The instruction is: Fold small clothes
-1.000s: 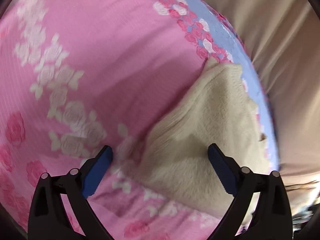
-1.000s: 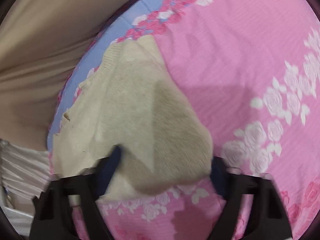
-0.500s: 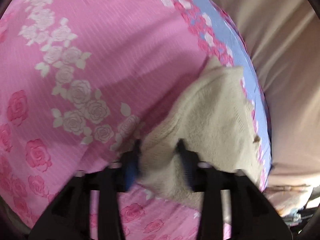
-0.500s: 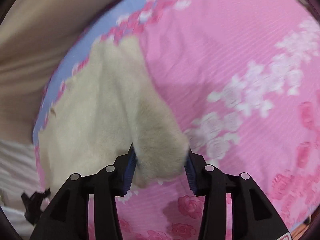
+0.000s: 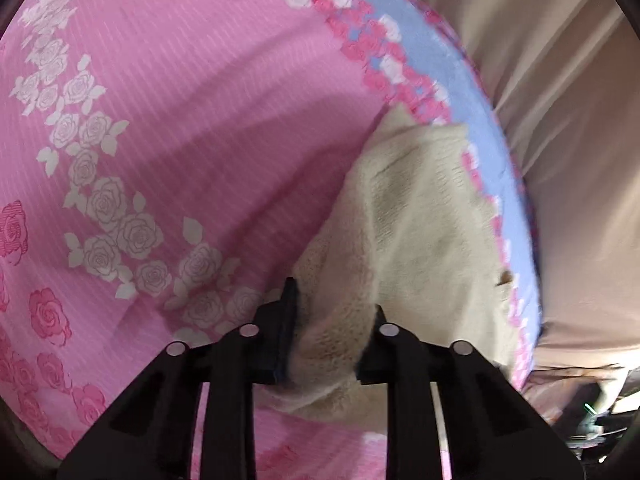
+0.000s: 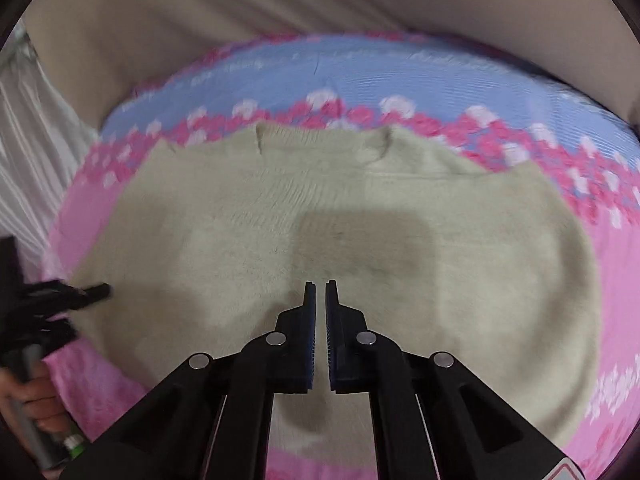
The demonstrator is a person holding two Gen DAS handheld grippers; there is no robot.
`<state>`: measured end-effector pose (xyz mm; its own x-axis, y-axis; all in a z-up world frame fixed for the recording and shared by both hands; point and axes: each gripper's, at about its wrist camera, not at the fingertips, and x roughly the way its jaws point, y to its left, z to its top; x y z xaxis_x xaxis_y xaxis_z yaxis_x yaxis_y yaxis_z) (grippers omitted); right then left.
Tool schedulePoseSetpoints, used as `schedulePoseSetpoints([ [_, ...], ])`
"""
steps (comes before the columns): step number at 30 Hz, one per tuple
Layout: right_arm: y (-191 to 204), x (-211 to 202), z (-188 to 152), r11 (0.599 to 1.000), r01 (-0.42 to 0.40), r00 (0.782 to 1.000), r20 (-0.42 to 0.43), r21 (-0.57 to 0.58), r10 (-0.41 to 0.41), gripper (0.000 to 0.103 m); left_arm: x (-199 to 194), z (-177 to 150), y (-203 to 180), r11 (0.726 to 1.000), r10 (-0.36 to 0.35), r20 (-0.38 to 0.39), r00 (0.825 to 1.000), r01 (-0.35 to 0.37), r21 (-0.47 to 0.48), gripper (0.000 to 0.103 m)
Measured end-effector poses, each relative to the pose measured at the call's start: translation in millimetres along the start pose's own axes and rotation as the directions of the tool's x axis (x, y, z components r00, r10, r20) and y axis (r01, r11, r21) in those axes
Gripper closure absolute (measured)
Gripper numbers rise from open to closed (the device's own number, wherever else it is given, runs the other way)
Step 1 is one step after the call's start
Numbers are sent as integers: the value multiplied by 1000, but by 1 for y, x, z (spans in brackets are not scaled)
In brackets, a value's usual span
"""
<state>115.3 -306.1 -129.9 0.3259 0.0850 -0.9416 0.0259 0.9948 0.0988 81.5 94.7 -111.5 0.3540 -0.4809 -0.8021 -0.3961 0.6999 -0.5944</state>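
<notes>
A small cream knitted sweater lies spread on a pink rose-patterned bedcover, its neckline toward the blue border. In the left wrist view my left gripper is shut on a bunched edge of the sweater. In the right wrist view my right gripper is shut and empty, hovering above the sweater's lower middle. The left gripper also shows at the far left of the right wrist view, at the sweater's left edge.
The bedcover has a blue band with pink roses along its far edge. Beyond it is beige fabric. White pleated cloth hangs at the left. A hand holds the left gripper's handle.
My left gripper closed on the sweater's edge. My right gripper closed on the sweater's corner, then let it go, and now looks squarely over the flattened sweater with its jaws shut.
</notes>
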Motion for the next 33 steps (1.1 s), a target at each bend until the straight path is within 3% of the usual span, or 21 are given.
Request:
schedulePoseSetpoints([
  [5,4,16,0,1000,4,1000,-3,-13,-4,98,-41,-8,-28,989,-134,50,990,131,74,87],
  [10,-2,16,0,999,-45,999,-5,28,45,99,-56,-24,-85,951,-239,23,971,229,206,89],
  [13,-10,14,-2,995,-82,997,0,63,82,99,-62,-44,-129,904,-278,-6,961,264,335,90],
  [19,-31,4,-8,978,-173,985,14,120,173,99,-52,-99,-208,779,-316,-145,937,344,525,92],
  [22,-54,-6,-13,948,-257,966,56,187,251,99,-36,-131,-238,725,-270,-182,946,324,608,92],
  [25,-98,-32,-25,919,-284,957,140,275,255,97,-18,-155,-253,705,-222,-225,949,316,635,92],
  [30,-173,-69,-63,877,-254,963,191,407,190,93,13,-190,-268,646,-57,-185,981,177,742,87],
  [33,-197,-87,-85,837,-282,954,234,469,190,83,21,-211,-276,570,48,-95,994,51,820,78],
])
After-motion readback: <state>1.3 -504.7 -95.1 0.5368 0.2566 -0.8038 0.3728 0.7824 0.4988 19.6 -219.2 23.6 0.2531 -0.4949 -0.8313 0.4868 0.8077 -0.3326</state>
